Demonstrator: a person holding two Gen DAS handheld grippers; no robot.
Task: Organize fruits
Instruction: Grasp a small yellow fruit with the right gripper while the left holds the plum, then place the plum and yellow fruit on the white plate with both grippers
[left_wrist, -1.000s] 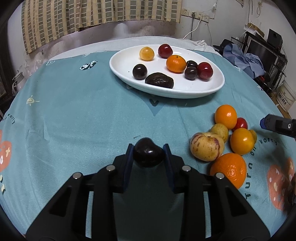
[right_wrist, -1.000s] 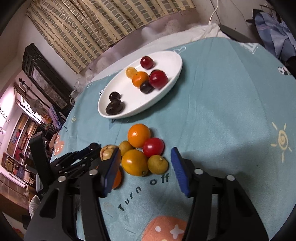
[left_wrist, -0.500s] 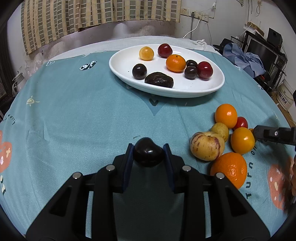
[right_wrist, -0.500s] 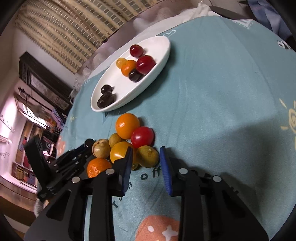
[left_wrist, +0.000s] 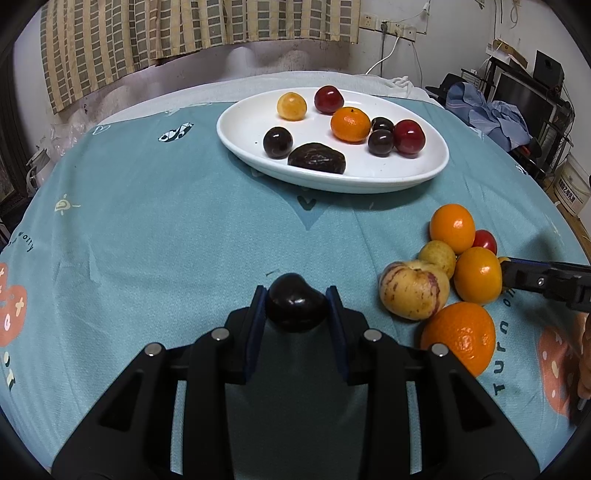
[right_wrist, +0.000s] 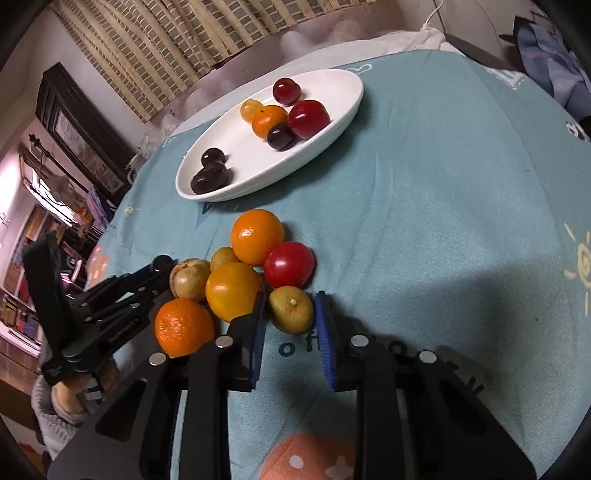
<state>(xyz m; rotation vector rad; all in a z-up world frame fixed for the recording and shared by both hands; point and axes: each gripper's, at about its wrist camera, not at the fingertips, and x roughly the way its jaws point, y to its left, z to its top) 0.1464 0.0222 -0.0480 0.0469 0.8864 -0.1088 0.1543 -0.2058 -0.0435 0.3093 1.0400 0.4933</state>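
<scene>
Overhead, curtain (left_wrist: 177, 33) above teal tablecloth (left_wrist: 166, 229).

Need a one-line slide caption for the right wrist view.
Right hand-held gripper shut on a small yellow-green citrus beside the fruit pile, white plate behind.

Both wrist views are sharp at the centre and bend strongly toward black, vignetted corners. Indoor light falls from above, fairly even but dim. White glints sit on the glossy oranges (left_wrist: 452, 228) and the white plate (left_wrist: 424, 173). In the right view a broad soft shadow darkens the teal counter (right_wrist: 461, 229) cloth on the right side, and the room at far left glows pinkish and overexposed.
</scene>
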